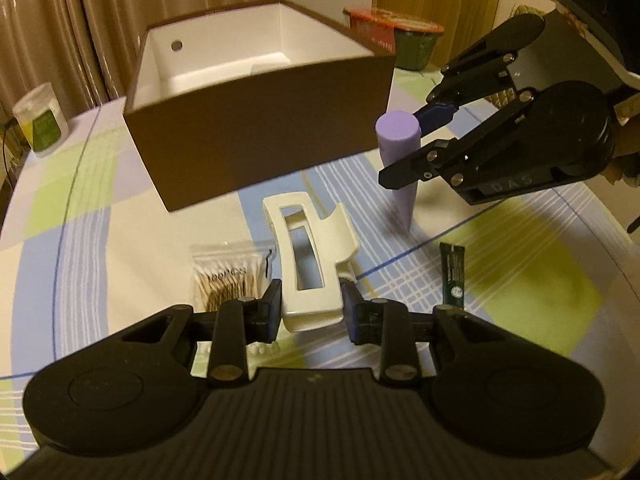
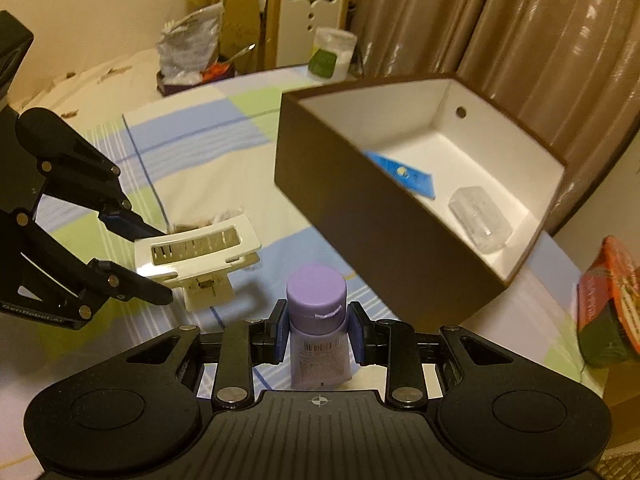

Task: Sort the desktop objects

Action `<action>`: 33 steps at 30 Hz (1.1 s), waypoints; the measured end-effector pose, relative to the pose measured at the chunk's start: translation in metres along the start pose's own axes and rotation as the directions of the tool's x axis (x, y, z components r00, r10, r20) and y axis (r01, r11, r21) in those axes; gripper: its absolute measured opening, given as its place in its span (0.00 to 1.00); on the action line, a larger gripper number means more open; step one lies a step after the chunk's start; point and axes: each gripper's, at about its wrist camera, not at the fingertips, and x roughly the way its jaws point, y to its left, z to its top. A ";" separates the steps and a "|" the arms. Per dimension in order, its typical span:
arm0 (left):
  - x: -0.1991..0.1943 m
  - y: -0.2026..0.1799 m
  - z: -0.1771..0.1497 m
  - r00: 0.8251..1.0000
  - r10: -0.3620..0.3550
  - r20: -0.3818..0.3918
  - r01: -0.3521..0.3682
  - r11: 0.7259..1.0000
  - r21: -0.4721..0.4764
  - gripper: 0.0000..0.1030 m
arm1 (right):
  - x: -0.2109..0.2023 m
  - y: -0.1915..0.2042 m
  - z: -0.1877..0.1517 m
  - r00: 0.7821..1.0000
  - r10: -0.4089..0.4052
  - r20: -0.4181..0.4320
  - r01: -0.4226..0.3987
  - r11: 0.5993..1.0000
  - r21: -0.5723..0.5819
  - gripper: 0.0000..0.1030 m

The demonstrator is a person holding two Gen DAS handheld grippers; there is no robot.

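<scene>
White hair claw (image 1: 310, 264) is clamped at its near end in the left tool (image 1: 310, 314), above the checked worktop (image 1: 120, 208) before the brown box (image 1: 256, 136). Right wrist view: purple tube (image 2: 318, 328) clamped in the right tool (image 2: 319, 334), near the box (image 2: 384, 232).

glossy plastic hair clip (image 1: 308, 264), matt cardboard box (image 1: 256, 152).

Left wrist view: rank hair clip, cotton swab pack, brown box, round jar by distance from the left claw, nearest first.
1. Hair clip: between the left claw pads.
2. Cotton swab pack: just beyond the claw, on its left.
3. Brown box: ahead, mid-table.
4. Round jar: far left edge.
</scene>
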 end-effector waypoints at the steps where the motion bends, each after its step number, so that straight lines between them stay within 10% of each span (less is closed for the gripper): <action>1: -0.003 -0.001 0.002 1.000 0.003 0.007 -0.003 1.000 0.003 0.25 | -0.004 0.000 0.001 1.000 -0.005 0.008 0.005 1.000 0.004 0.28; 33: -0.100 -0.033 0.056 0.983 0.059 0.174 -0.067 0.997 0.036 0.25 | -0.074 0.002 0.036 0.986 -0.116 0.121 0.103 0.989 0.106 0.28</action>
